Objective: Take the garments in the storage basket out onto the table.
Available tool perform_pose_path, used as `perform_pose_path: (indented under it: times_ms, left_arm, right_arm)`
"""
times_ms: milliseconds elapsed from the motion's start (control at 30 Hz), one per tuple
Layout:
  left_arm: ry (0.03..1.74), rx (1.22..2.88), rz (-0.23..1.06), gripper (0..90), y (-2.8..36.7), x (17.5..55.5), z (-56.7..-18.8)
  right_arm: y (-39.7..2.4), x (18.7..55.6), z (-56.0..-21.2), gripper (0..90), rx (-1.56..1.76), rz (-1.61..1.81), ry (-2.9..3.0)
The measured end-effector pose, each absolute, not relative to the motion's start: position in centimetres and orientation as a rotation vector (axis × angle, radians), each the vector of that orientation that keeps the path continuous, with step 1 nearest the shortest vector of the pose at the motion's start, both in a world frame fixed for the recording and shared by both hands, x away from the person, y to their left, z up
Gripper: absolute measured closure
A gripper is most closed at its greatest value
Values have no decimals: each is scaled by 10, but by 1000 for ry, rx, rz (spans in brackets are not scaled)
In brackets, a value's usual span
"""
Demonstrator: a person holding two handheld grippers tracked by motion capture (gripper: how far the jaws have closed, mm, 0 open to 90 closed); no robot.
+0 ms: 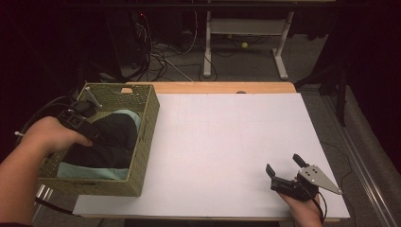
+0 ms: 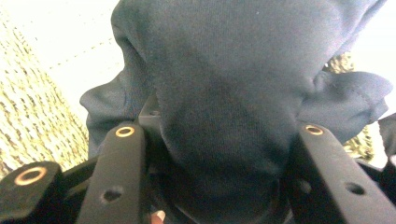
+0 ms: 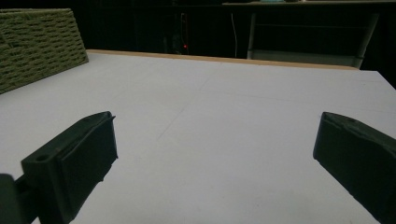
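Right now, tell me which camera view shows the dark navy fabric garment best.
The left gripper view: the dark navy fabric garment bunches close up between the left gripper's black jaws, weave and folds plain. The high view shows it small and shadowed in the woven green basket. The right gripper view gives the basket's side, no cloth.

No text, label, brand, number or sign is showing legibly in any of the three views; no surface is bearing print or lettering that can be made out.
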State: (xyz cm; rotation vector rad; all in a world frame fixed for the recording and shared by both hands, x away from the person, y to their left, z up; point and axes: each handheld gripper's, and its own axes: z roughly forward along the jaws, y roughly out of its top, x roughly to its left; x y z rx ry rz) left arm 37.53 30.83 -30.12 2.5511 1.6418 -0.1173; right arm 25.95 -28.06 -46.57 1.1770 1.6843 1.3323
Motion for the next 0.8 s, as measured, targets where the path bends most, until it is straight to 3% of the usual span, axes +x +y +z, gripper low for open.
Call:
perform_pose_path:
  times_ms: [800]
  left_arm:
    - [1624, 2532, -67, 524, 306, 370, -253]
  right_arm:
    - [-280, 259, -465, 0, 1177, 1337, 1683]
